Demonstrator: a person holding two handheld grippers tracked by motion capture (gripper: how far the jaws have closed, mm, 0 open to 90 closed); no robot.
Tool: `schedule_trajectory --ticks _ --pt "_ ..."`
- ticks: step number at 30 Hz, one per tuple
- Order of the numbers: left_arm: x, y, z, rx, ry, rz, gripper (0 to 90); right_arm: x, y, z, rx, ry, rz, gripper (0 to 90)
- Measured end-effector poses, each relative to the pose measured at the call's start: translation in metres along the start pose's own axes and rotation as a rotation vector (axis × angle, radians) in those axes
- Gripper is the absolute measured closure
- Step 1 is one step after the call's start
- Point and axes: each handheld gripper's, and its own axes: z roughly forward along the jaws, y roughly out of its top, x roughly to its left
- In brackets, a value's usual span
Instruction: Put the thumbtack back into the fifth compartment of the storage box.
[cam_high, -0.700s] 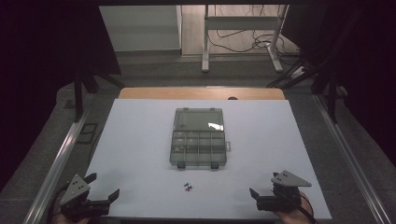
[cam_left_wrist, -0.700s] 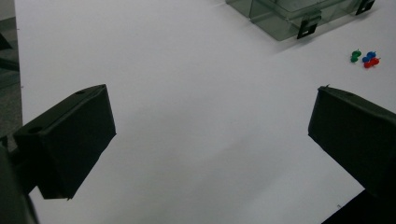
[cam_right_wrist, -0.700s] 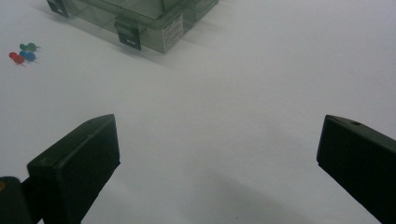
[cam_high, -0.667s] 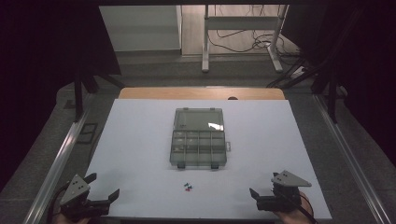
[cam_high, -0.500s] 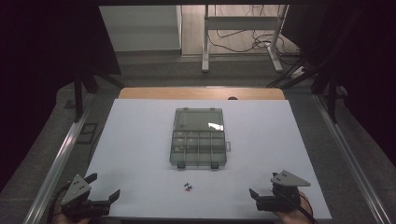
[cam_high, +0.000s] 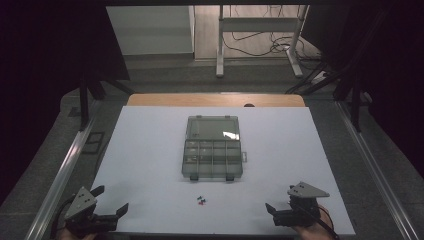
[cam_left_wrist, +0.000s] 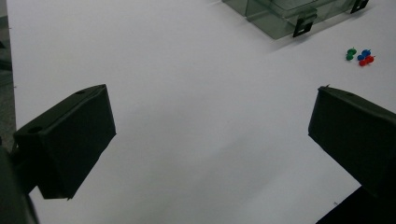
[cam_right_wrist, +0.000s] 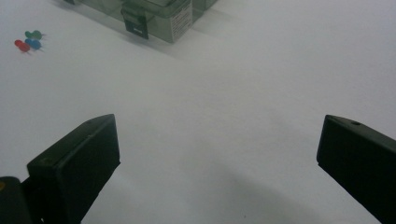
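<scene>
Both tongs, left tongs (cam_high: 111, 202) and right tongs (cam_high: 276, 212), rest wide and empty at the worktop's (cam_high: 150, 150) six-o'clock edge, pushpins (cam_high: 201, 200) between them below the box (cam_high: 212, 147); likely next: reaching for a pin.

A big white table top (cam_high: 150, 165) sits in a dim room, with a strip of brown wood (cam_high: 215, 100) along its far edge. Behind it the floor is pale, and a white metal frame (cam_high: 257, 22) stands there with black cables (cam_high: 255, 47) lying under it. The sides of the room are very dark.
</scene>
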Motion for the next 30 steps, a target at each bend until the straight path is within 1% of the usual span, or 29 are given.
schedule_trajectory --ticks 2,5,6,11,16,23,26,27,30 --pt "0.000 0.000 0.000 0.000 -0.001 0.000 1.1 0.001 0.000 0.000 0.001 0.002 -0.005 0.0" --pt "0.000 0.000 0.000 0.000 -0.004 0.004 1.2 0.001 0.001 0.001 -0.001 0.023 0.002 0.0" --pt "0.000 0.000 0.000 0.000 -0.004 0.004 1.2 0.001 0.001 0.001 -0.001 0.023 0.002 0.0" --pt "-0.001 0.000 -0.001 -0.007 -0.007 0.008 1.2 0.005 0.007 0.004 0.008 0.041 -0.018 0.0" --pt "0.001 -0.001 -0.001 -0.013 -0.013 0.002 1.2 0.009 0.011 0.007 0.019 0.066 -0.024 0.0" --pt "0.001 -0.001 -0.001 -0.014 -0.015 -0.002 1.2 0.015 0.017 0.012 0.021 0.103 -0.027 0.0" --pt "0.001 -0.001 -0.001 -0.014 -0.016 -0.005 1.2 0.017 0.019 0.013 0.025 0.112 -0.035 0.0" --pt "0.001 -0.001 -0.001 -0.013 -0.017 -0.005 1.2 0.020 0.021 0.015 0.016 0.117 -0.051 0.0" --pt "0.001 -0.001 -0.001 -0.012 -0.017 -0.004 1.2 0.022 0.024 0.017 0.023 0.126 -0.062 0.0"
